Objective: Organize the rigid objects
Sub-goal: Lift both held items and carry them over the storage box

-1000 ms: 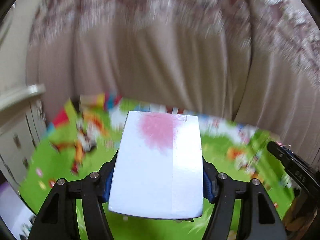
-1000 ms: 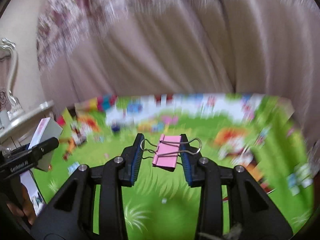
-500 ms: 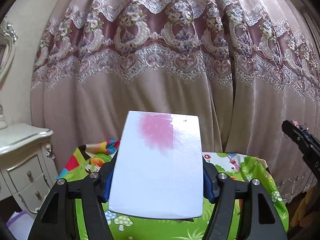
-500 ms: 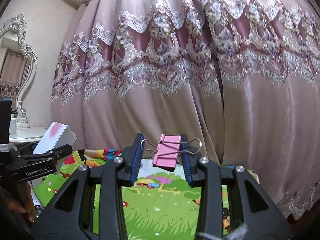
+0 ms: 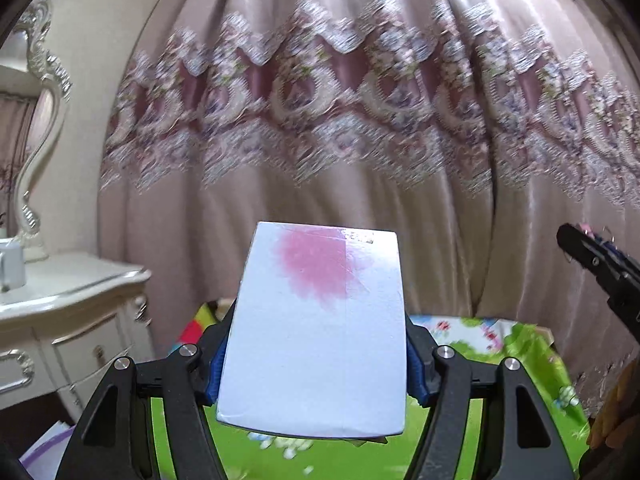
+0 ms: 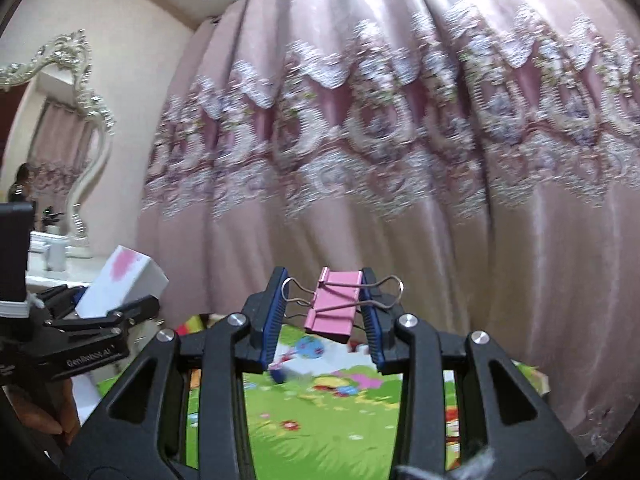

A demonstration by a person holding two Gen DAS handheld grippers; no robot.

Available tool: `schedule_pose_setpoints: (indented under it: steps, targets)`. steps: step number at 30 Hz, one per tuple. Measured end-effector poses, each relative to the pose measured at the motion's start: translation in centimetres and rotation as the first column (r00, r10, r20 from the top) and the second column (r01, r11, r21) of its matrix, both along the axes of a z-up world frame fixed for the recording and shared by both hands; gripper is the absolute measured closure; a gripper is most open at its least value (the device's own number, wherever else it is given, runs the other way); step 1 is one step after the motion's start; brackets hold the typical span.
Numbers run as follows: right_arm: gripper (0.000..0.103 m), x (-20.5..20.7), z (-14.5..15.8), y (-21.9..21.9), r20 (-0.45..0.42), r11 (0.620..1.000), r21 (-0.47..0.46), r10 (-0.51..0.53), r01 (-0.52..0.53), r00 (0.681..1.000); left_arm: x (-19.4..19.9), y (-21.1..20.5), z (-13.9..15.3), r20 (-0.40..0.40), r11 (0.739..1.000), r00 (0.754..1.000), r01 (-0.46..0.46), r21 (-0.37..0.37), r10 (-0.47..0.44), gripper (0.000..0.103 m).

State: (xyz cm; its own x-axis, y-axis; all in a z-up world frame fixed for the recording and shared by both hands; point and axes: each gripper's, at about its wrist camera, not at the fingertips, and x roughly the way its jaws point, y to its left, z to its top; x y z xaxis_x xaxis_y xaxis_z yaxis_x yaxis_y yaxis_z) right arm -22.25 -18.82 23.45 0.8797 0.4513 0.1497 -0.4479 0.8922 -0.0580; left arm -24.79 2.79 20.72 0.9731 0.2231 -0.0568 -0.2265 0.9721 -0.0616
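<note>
Between the blue pads of the left claw (image 5: 316, 344) a white box (image 5: 320, 332) with a pink blotch near its far end is gripped by its 2 long sides, the jaws set about halfway apart and pressed against it. It is held roughly level, clear of the green cartoon-printed worktop (image 5: 516, 344) seen below and beyond it. At the right edge of the left wrist view the tip of the right claw (image 5: 592, 256) is seen, well apart from the box. In the right wrist view the right claw (image 6: 324, 312) is closed nearly all the way on a pink binder clip (image 6: 334, 306), whose wire handles are pinched between the pads; the clip is carried tilted, above the far part of the worktop (image 6: 320, 432). To the left in that view the left claw (image 6: 120, 304) with the box (image 6: 120, 284) is shown, and part of a hand (image 6: 44, 412) is seen under it. Behind everything a pink curtain (image 5: 320, 120) with an embroidered band is hung; at far left a white dresser (image 5: 60, 320) with a framed mirror (image 6: 60, 132) is placed
</note>
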Motion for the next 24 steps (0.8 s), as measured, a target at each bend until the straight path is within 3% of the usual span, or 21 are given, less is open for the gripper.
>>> schedule_pose_setpoints:
  steps: [5,10,16,24]
  targets:
    - [0.063,-0.5,-0.9,4.1,-0.024,0.992,-0.054,0.111,-0.112,0.994,-1.5,4.2,-2.0,-0.077,0.993,0.992,-0.105,-0.049,0.101,0.035]
    - [0.063,-0.7,-1.6,8.3,-0.085,0.962,-0.088,0.252,-0.260,0.964,-3.6,8.2,-3.9,-0.125,0.974,0.973,-0.207,-0.090,0.195,0.035]
    - [0.063,-1.2,-3.6,14.6,-0.201,0.881,-0.152,0.417,-0.449,0.887,-6.0,11.7,-6.5,-0.183,0.946,0.944,-0.298,-0.123,0.274,0.035]
    - [0.063,-2.7,-8.2,22.5,-0.373,0.722,-0.266,0.534,-0.639,0.759,-8.6,16.5,-11.2,-0.311,0.886,0.878,-0.429,-0.178,0.362,0.035]
